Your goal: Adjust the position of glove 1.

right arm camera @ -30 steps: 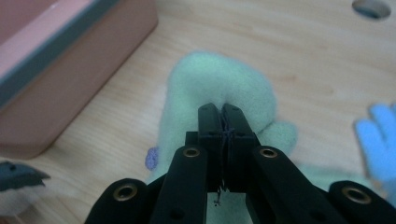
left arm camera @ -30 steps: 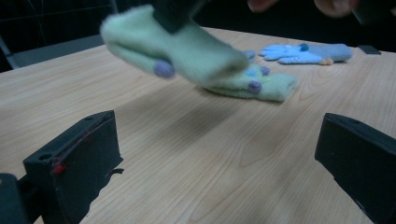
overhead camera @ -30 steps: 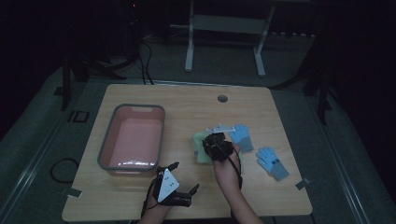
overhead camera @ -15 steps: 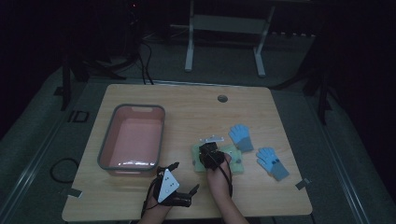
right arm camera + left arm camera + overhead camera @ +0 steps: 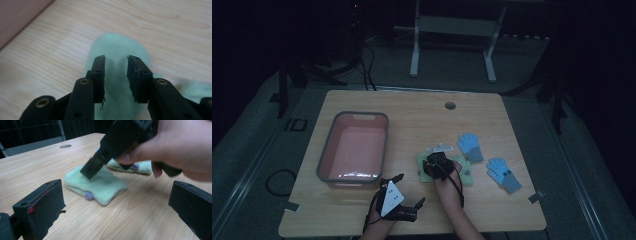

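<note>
A: From the high view first: pale green gloves (image 5: 464, 172), soft and fuzzy, lying flat on the wooden table (image 5: 422, 120), right of the pink tub (image 5: 354, 150). Two of them, overlapping, mostly hidden under the right gripper (image 5: 437, 164).
B: Counted two blue gloves (image 5: 470, 147) as well, knitted, well apart from the tub, off to the right of the green pair. One tub, rectangular, grey-rimmed, rounded corners. One round hole (image 5: 450, 105) near the far edge of the table.
A: Left gripper (image 5: 407, 192) near the front edge, jaws spread wide, holding nothing.

B: Left gripper view next. Same wide spread, blocky black jaws at both lower corners, bare wood grain between.
A: Nearer green glove (image 5: 96, 183) folded, plush, with a small purple dot (image 5: 89, 195) on its edge. Second green glove (image 5: 135, 167) behind it, also dotted purple. Right gripper (image 5: 93, 168) coming down onto the nearer one, gripped by a hand (image 5: 180, 147).

B: Right gripper view last. Jaws parted with a narrow gap, poised over the fuzzy green glove (image 5: 117, 47), pinching nothing.
A: Touching the fabric or just above? Cannot tell.
</note>
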Motion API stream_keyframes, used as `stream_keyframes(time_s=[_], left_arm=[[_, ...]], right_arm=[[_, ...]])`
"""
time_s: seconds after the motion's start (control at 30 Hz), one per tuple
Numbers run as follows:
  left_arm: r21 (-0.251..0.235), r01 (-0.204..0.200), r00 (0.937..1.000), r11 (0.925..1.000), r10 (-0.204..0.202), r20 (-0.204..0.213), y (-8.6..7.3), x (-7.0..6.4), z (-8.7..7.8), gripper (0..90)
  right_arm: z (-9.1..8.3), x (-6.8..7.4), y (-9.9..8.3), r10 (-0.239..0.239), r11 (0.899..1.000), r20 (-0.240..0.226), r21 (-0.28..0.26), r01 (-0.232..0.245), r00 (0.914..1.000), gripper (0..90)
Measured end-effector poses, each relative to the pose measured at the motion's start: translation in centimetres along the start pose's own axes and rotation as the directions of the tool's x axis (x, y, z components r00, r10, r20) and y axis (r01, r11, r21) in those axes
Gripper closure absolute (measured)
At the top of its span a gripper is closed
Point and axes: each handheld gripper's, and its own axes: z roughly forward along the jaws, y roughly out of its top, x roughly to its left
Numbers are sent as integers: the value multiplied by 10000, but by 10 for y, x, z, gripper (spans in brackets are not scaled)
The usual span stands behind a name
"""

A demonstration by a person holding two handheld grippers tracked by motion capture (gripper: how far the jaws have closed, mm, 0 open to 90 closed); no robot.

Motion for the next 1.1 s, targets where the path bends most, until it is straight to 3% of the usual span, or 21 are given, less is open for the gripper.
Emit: stream_keyframes(time_s=[0.23, 0.37, 0.67, 0.8, 1.1], left_arm=[[15, -17, 10000, 10000, 17, 58, 0, 0, 0, 2], [-6, -24, 10000, 10000, 24, 26, 0, 0, 0, 1], [1, -47, 10000, 10000, 47, 4, 0, 0, 0, 2], [2, -27, 10000, 10000, 27, -13, 0, -1, 0, 1], [21, -151, 9998, 9999, 152, -86, 0, -2, 0, 2]], right_arm=[[-20, -15, 12, -855, 9960, -262, -281, 847, 9960, 623], [-30, -25, 13, -1072, 9939, -573, -323, 1055, 9926, 613], [-52, -55, -1, -1469, 9891, -798, -213, 1457, 9859, 612], [-60, -67, -8, -1874, 9823, -687, -65, 1874, 9799, 612], [-72, -93, -23, -1619, 9868, -602, -129, 1615, 9850, 614]])
